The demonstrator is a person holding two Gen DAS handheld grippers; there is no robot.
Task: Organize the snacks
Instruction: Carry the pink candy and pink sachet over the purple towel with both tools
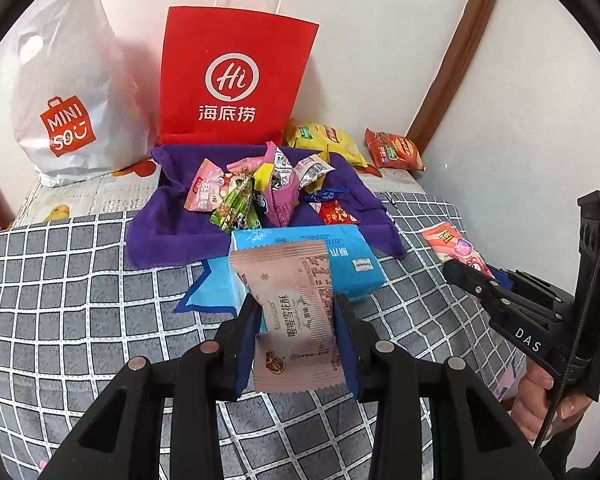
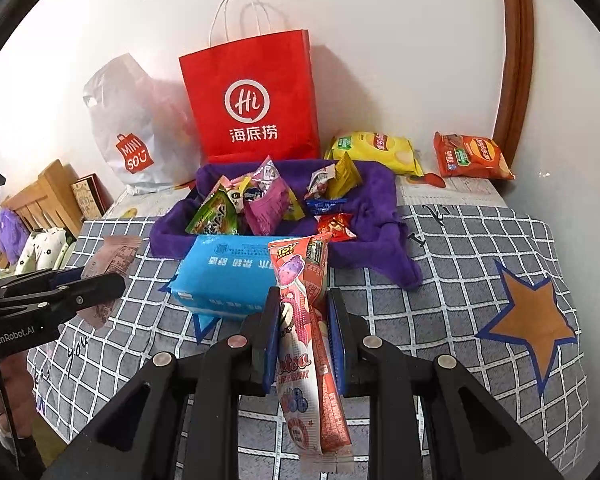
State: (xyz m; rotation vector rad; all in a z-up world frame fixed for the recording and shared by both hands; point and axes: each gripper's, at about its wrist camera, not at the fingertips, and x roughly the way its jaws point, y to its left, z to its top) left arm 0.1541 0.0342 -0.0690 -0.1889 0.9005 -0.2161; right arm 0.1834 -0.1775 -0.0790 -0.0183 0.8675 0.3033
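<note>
Two grippers loaded: left gripper (image 1: 296,336) jaws clamp pink packet (image 1: 296,312), right gripper (image 2: 304,336) jaws clamp Toy Story packet (image 2: 306,340); blue pack (image 2: 224,276) blocks purple cloth (image 2: 372,204).

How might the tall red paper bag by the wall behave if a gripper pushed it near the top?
The red paper bag would probably tip: it stands tall on a narrow base. Its creased paper sides look stiff but light, so it may slide along the wall instead.

purple cloth (image 1: 172,236): fuzzy fabric | red bag (image 1: 236,76): matt paper | pink wrapper (image 1: 296,320): glossy plastic
</note>
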